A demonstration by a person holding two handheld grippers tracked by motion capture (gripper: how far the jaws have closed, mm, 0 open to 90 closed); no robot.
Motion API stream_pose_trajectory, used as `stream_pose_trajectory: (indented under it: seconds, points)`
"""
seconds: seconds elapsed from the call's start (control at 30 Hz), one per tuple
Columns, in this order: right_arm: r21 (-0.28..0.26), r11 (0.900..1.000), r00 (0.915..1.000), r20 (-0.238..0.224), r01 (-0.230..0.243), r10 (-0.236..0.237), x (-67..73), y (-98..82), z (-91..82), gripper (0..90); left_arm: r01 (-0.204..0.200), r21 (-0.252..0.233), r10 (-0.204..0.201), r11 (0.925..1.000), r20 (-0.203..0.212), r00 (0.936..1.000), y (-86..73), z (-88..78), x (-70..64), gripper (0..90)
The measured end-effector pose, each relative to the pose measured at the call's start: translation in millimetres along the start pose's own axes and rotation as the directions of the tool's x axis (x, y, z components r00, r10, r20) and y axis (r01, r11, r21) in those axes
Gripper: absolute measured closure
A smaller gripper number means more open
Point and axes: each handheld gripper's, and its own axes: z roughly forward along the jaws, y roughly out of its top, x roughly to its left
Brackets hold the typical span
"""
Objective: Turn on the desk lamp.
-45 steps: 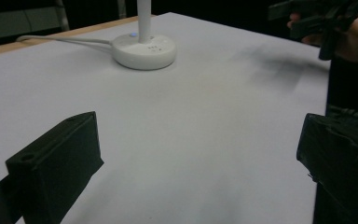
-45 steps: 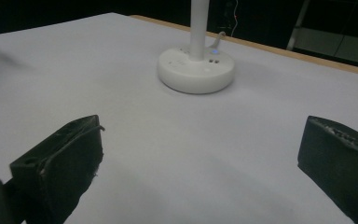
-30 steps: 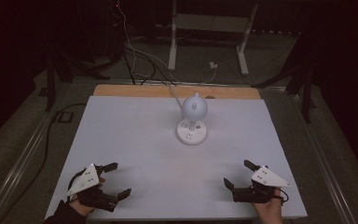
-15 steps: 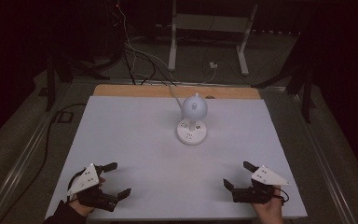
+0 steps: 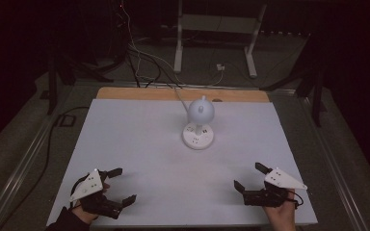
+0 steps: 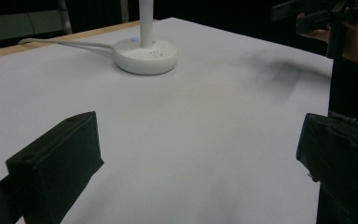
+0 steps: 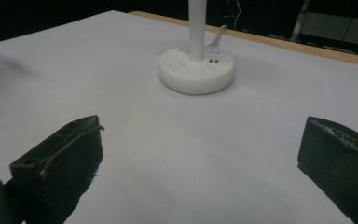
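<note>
A small white desk lamp (image 5: pixel 199 126) stands upright just beyond the centre of a white-topped table (image 5: pixel 135 139), its cord (image 5: pixel 179 95) trailing off the far edge toward 12 o'clock. At 7 o'clock the left gripper (image 5: pixel 117 187) rests on the table with jaws spread wide and nothing between them; at 5 o'clock the right gripper (image 5: pixel 250 176) sits likewise parted and empty. Both lie well apart from the lamp. The lamp looks light and rigid, its smooth plastic probably slippery, with a round head (image 5: pixel 201 110) on a thin stem (image 7: pixel 196 29) that may tip; the broad round base (image 7: pixel 196 71) seems the surest place to take hold.
</note>
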Motion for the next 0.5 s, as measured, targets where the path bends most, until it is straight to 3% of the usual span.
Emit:
stream_pose_trajectory:
  seconds: [0.03,0.5]
  points:
    - [-0.007,1.000,0.9998,0.003,-0.017,0.017,-1.4,3.4,-0.4,0.1,-0.002,0.003,0.002,1.0000,0.000,1.0000,0.1,0.0,0.0,0.4]
    - [-0.030,0.999,0.9997,0.021,-0.011,0.012,-8.3,20.8,0.9,0.1,0.001,-0.001,-0.001,1.0000,0.004,1.0000,0.7,-0.4,0.0,0.4]
